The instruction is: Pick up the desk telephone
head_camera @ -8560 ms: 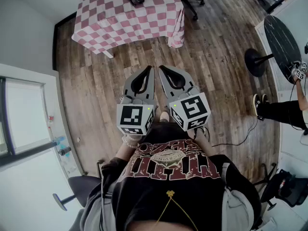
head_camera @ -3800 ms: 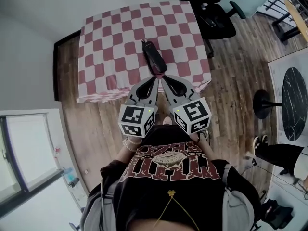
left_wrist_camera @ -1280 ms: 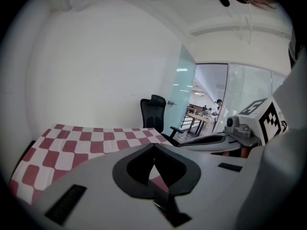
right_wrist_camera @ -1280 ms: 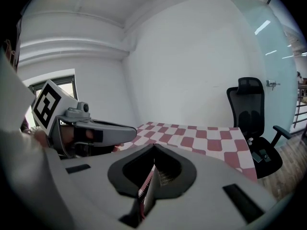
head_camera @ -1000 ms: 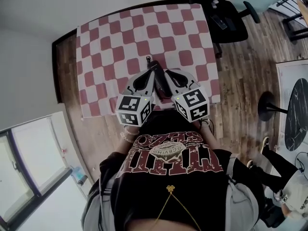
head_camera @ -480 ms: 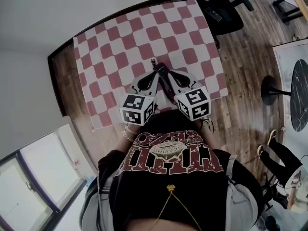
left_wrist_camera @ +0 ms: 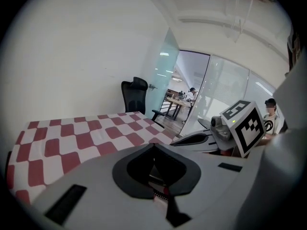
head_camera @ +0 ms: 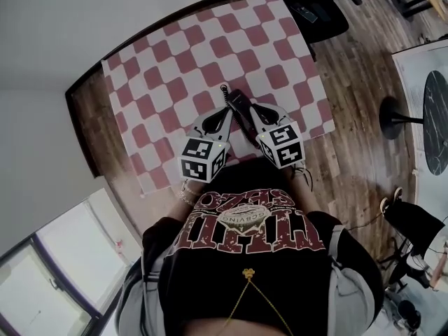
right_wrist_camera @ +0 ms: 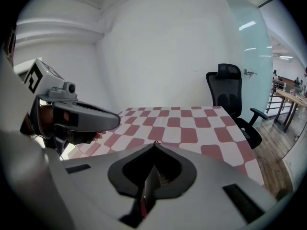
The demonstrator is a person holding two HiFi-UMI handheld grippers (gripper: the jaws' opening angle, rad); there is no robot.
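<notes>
The phone [head_camera: 236, 102] lies on the checkered counter [head_camera: 168, 68] near its front edge, between the two gripper tips. The left gripper [head_camera: 225, 114] and right gripper [head_camera: 255, 109] flank it with jaws pressed together, empty — likely lining up before opening to grasp.

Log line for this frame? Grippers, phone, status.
phase: pre-grasp | left hand-held gripper: shut, empty | right hand-held gripper: shut, empty | desk telephone: lying on checkered table, between the grippers, not gripped
</notes>
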